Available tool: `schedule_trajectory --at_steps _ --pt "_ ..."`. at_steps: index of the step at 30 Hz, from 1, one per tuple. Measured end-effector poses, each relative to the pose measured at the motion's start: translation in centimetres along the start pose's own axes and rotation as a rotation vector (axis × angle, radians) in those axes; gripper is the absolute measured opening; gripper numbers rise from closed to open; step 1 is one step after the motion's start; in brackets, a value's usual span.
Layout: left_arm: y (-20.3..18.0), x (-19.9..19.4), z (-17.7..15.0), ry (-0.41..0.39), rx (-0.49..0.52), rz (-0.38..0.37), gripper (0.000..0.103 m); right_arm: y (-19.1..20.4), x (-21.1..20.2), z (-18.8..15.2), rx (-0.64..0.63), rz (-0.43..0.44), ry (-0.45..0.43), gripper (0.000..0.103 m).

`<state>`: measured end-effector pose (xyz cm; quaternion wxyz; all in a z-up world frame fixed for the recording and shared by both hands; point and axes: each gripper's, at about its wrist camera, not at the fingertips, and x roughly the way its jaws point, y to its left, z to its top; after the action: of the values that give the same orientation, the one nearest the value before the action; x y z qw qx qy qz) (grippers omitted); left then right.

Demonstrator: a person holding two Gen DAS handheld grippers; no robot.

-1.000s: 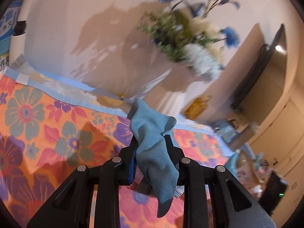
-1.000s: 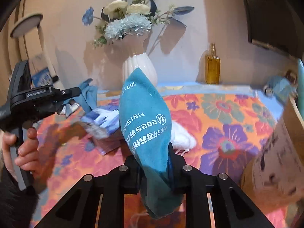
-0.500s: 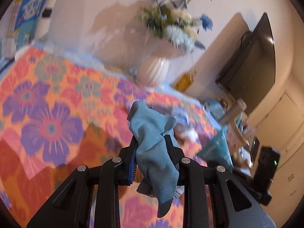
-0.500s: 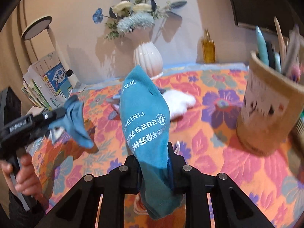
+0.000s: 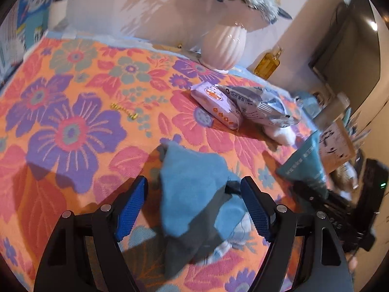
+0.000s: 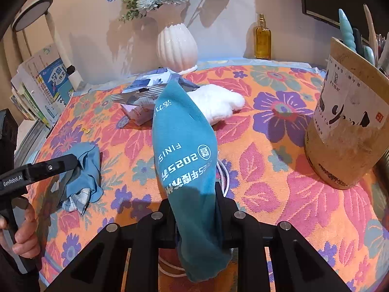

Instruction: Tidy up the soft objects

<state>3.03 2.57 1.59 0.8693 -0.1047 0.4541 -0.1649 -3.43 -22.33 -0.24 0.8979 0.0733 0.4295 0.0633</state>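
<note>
The left gripper (image 5: 194, 202) is opening, its jaws parting off the light blue cloth (image 5: 192, 192) slumped between them near the tablecloth's (image 6: 267, 160) left edge, while the right gripper (image 6: 197, 209) clamps the teal towel (image 6: 184, 150) upright, lengthwise toward the vase (image 6: 176, 46).

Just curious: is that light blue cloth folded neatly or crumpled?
Crumpled. The light blue cloth lies bunched in uneven folds on the flowered tablecloth, one checked corner sticking out.

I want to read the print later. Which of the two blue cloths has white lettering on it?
The teal towel clamped in the right gripper carries the white lettering. The paler, plain blue cloth lies on the floral tablecloth between the opening left gripper's fingers.
</note>
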Motion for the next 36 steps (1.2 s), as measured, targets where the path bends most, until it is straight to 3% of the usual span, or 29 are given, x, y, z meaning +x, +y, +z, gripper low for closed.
schedule_trajectory --at_steps 1,2,4,5,8,13,17,21,25,30,36 --pt "-0.6 0.3 0.1 -0.001 0.031 0.041 0.073 0.0 0.1 0.0 0.001 -0.004 0.003 0.021" --pt "-1.1 0.7 0.1 0.005 0.06 0.072 0.052 0.1 0.1 0.0 0.001 -0.008 0.005 0.021" --pt "-2.4 1.6 0.2 0.007 0.133 0.156 0.021 0.3 0.1 0.0 -0.004 -0.014 0.004 0.021" --pt "-2.8 1.5 0.2 -0.006 0.148 0.164 0.01 0.3 0.1 -0.1 -0.007 -0.017 0.003 0.021" --pt "-3.2 -0.6 0.2 -0.102 0.142 0.148 0.008 0.5 -0.1 -0.1 -0.012 -0.015 -0.009 0.021" --pt "-3.0 -5.7 0.4 -0.233 0.098 -0.005 0.008 0.5 -2.3 -0.6 -0.007 -0.004 -0.127 0.021" --pt "-3.0 -8.8 0.9 -0.279 0.063 -0.121 0.008 -0.6 -3.3 -0.9 0.046 0.011 -0.137 0.021" --pt "-5.1 -9.9 0.6 -0.279 0.102 -0.175 0.008 -1.7 -4.7 -2.4 0.086 0.026 -0.13 0.021" --pt "-9.6 -8.7 -1.1 -0.224 0.201 -0.234 0.008 -3.8 -6.5 -4.1 0.144 0.018 -0.104 0.021" --pt "-16.4 -5.8 -3.9 -0.126 0.311 -0.339 0.008 -7.2 -9.9 -4.8 0.186 -0.068 -0.079 0.021" --pt "-23.6 -3.5 -6.4 -0.06 0.476 -0.339 0.008 -11.9 -14.7 -5.4 0.276 -0.079 -0.097 0.021"
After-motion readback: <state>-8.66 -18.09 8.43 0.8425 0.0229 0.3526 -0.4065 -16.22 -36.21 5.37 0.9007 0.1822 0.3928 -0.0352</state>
